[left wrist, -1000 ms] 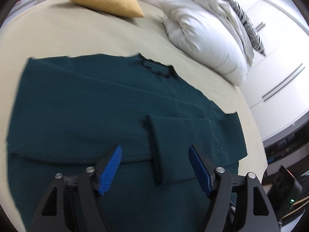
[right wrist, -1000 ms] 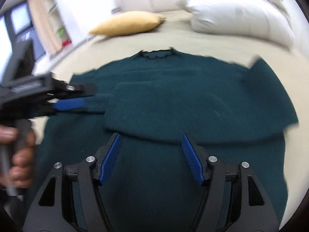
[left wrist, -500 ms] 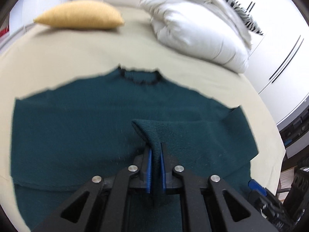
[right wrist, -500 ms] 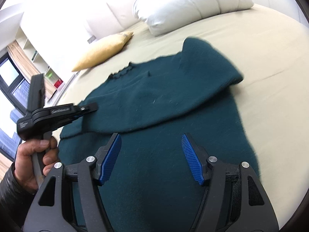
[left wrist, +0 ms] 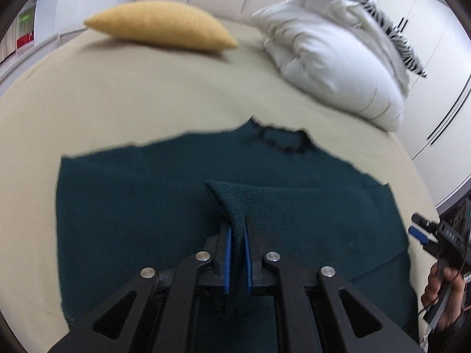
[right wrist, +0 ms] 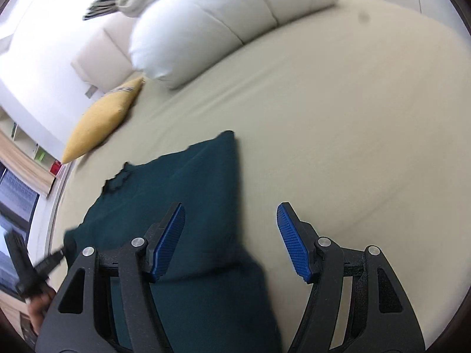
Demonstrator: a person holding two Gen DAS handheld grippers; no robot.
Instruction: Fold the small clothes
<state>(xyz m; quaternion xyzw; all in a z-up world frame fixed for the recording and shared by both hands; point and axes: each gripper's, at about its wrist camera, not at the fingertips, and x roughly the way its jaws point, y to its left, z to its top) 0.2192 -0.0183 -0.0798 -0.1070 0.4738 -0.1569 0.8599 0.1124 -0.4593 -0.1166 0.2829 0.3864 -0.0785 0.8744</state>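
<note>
Left wrist view: left gripper pinching sweater cuff.

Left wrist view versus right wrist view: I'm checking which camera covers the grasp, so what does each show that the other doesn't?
Only the left wrist view shows the left gripper shut on the sleeve cuff, lifted off the sweater. Only the right wrist view shows the right gripper open, empty, over the sweater's right edge. Both show the sweater, yellow cushion, white pillow and beige bed.
</note>
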